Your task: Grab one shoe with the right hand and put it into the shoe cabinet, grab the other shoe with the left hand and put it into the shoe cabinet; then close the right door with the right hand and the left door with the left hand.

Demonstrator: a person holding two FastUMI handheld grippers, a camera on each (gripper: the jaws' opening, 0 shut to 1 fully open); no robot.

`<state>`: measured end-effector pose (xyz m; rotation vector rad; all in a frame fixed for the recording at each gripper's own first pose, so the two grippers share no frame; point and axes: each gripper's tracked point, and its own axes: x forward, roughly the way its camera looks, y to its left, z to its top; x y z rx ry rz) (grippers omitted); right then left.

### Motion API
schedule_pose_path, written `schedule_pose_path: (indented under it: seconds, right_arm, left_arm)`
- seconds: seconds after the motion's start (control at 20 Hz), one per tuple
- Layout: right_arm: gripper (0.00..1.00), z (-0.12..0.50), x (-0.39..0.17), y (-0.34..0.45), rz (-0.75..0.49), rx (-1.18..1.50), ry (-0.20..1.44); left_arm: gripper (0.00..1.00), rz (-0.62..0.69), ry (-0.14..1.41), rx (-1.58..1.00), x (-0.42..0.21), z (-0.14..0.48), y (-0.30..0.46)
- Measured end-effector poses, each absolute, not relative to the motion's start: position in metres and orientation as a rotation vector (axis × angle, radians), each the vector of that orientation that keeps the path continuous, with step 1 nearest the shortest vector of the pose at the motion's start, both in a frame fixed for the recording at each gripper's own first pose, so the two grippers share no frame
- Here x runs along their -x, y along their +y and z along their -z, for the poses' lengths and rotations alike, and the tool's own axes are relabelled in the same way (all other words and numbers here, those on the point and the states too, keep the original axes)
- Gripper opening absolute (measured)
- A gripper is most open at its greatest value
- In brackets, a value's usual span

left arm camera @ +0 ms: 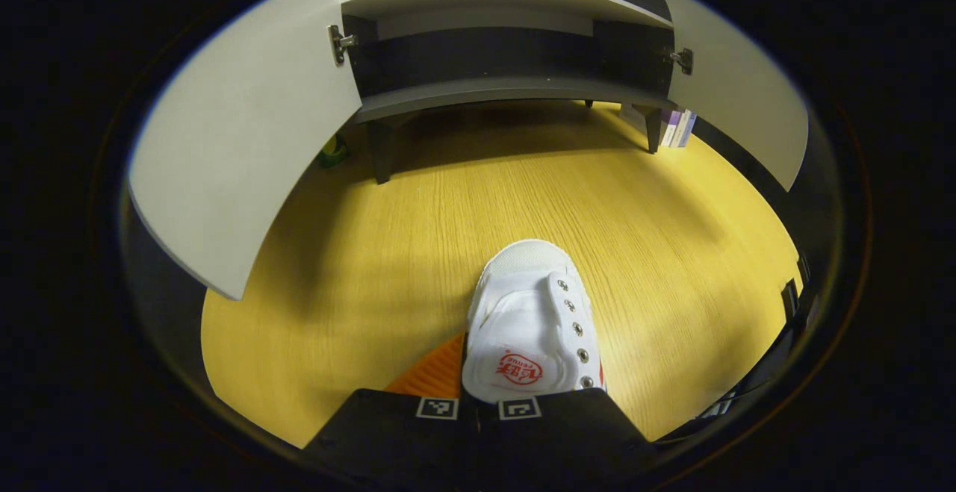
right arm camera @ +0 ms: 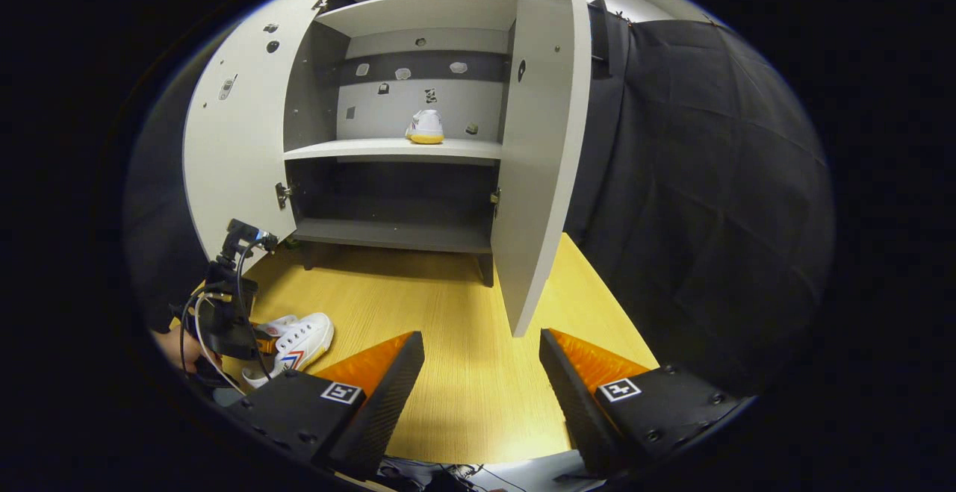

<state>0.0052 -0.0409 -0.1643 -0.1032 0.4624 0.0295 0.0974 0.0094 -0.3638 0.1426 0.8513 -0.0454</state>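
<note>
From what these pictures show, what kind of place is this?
Probably a staged recording booth, not a home: a shoe cabinet stands with doors open on a yellow wooden floor, a black cloth wall hangs beside it, and white shoes serve as props.

Left tool (left arm camera: 478,402) clamps white shoe (left arm camera: 532,328); cabinet (left arm camera: 508,44) doors open

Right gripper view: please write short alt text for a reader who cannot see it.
The open right tool hovers over a wooden floor, facing a shoe cabinet with both doors open and one white shoe on its shelf. At lower left, the left tool grips a second shoe.
</note>
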Motion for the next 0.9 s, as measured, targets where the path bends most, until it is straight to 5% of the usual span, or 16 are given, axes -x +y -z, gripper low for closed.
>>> schedule_pose_path:
  seconds: [0.9]
  right_arm:
    - [0.99, 0.184, -0.01, -0.055, -0.095, 0.027, 0.483]
  left_arm:
    - [0.05, 0.051, 0.495, -0.041, -0.175, 0.092, -0.037]
